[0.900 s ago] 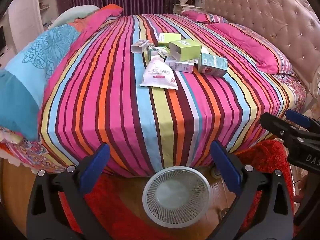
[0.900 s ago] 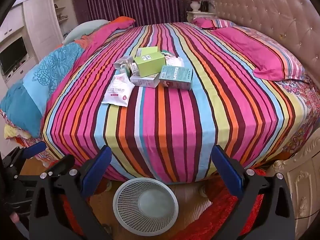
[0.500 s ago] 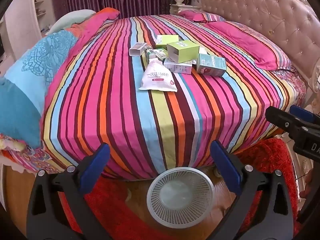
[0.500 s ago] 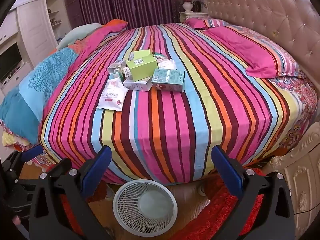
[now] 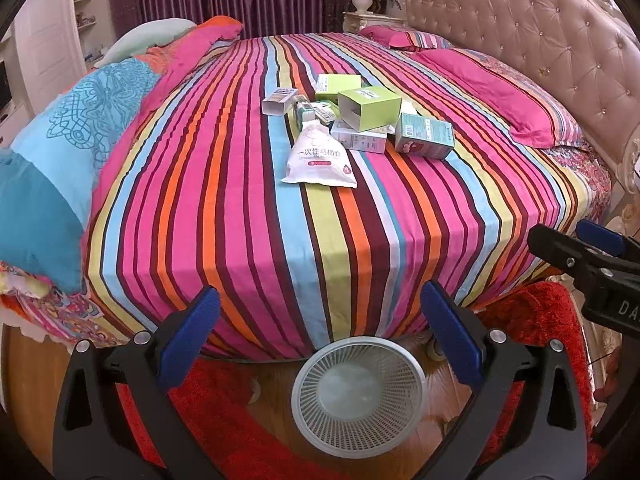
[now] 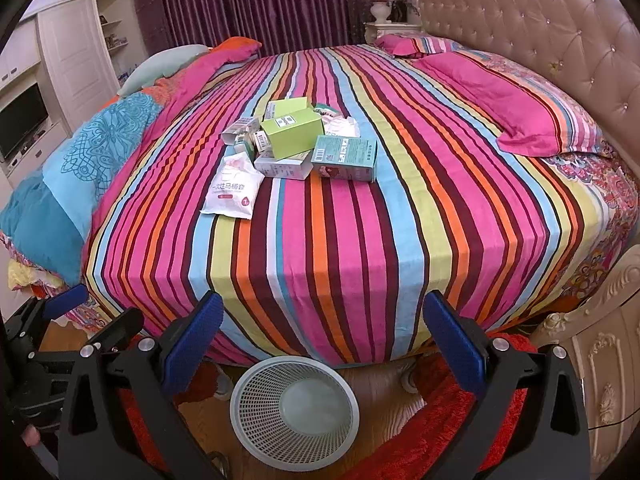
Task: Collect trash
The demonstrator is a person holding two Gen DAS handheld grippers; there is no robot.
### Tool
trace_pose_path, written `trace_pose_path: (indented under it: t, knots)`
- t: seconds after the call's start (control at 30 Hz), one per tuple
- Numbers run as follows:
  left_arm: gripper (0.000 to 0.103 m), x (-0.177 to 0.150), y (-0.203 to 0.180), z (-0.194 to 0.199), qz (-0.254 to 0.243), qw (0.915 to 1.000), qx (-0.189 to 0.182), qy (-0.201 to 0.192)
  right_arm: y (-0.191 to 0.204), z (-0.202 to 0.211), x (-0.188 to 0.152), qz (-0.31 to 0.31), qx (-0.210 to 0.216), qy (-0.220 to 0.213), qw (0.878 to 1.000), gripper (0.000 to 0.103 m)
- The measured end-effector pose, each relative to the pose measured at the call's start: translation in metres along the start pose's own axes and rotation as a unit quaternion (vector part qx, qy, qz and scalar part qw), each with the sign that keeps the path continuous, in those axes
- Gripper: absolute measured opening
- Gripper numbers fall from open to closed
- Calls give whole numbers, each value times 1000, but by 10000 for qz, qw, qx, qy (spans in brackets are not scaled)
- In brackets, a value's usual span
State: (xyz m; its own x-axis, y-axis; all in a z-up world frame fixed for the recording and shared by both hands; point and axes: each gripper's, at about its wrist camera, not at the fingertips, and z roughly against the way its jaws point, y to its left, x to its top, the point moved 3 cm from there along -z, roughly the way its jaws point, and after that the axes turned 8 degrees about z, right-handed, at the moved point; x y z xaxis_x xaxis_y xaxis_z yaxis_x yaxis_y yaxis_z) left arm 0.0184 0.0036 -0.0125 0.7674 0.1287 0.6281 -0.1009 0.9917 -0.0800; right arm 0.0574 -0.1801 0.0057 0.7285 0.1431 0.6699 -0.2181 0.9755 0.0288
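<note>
**Both grippers wide and empty over the bed foot; trash pile not yet reached**

Compared with the earlier frames, the pile of trash sits lower and larger in both wrist views, and the mesh wastebasket has slid toward the bottom edge. Jaw spacing is unchanged.

I hold my left gripper tilted downward past the foot of the striped bed. Its blue pads stand wide apart with nothing between them. My right gripper has the same downward tilt, its jaws equally wide and empty. Each gripper appears at the edge of the other's view.

The trash lies mid-bed, well apart from both grippers: a white sachet nearest me, a teal carton beside it, a green open-ended box stacked over a flat white box, and a small white box farther back. The wastebasket stands on the wood floor, just beside a red rug.

Items under the green box are partly covered and cannot be identified. The sachet print is only partly legible. A fingertip shows at the lower left of the right view.
</note>
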Motion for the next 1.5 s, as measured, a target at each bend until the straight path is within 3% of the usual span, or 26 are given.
trace_pose_path:
  t: [1.5]
  knots:
    - [97, -8, 2, -5, 73, 9999, -24, 153, -1, -3, -9, -18, 25, 78, 10000, 96]
